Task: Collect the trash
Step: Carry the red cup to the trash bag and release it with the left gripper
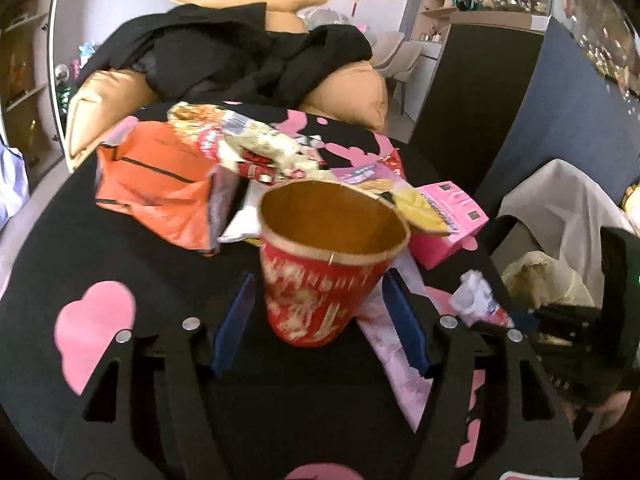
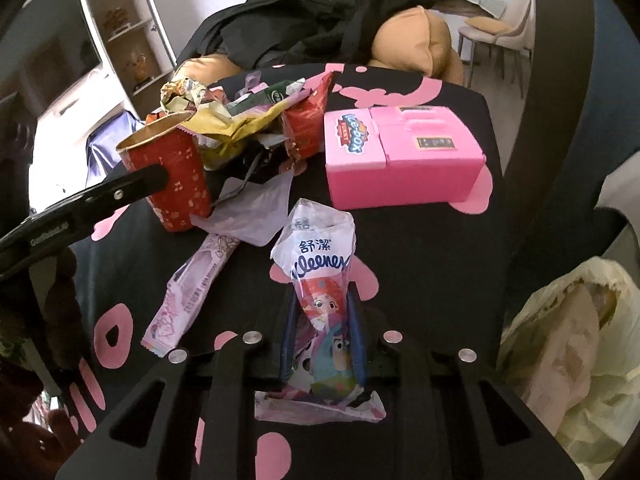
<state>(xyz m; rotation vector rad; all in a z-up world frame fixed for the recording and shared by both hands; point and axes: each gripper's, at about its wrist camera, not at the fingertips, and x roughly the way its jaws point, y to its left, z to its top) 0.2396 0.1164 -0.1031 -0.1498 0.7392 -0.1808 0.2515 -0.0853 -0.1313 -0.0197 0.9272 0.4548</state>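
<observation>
A red paper cup [image 1: 320, 280] stands upright on the black cloth with pink shapes [image 1: 92, 320]. My left gripper [image 1: 320, 276] is open around its lower half, with a blue pad on each side and a narrow gap to the cup. In the right wrist view, one left finger [image 2: 152, 180] crosses the cup [image 2: 176, 184]. My right gripper [image 2: 322, 292] is shut on a crumpled Kleenex tissue packet [image 2: 316, 264], which sticks up between its pads. The same packet [image 1: 480, 300] shows at the right in the left wrist view.
Behind the cup lies a pile of snack wrappers [image 2: 240, 120] and an orange bag [image 1: 160, 184]. A pink toy ice-box [image 2: 400, 160] sits to the right and a pink stick wrapper [image 2: 188, 292] lies flat. A pale bin bag [image 2: 560, 360] hangs beyond the table's right edge. Black clothes lie on a sofa [image 1: 352, 88] behind.
</observation>
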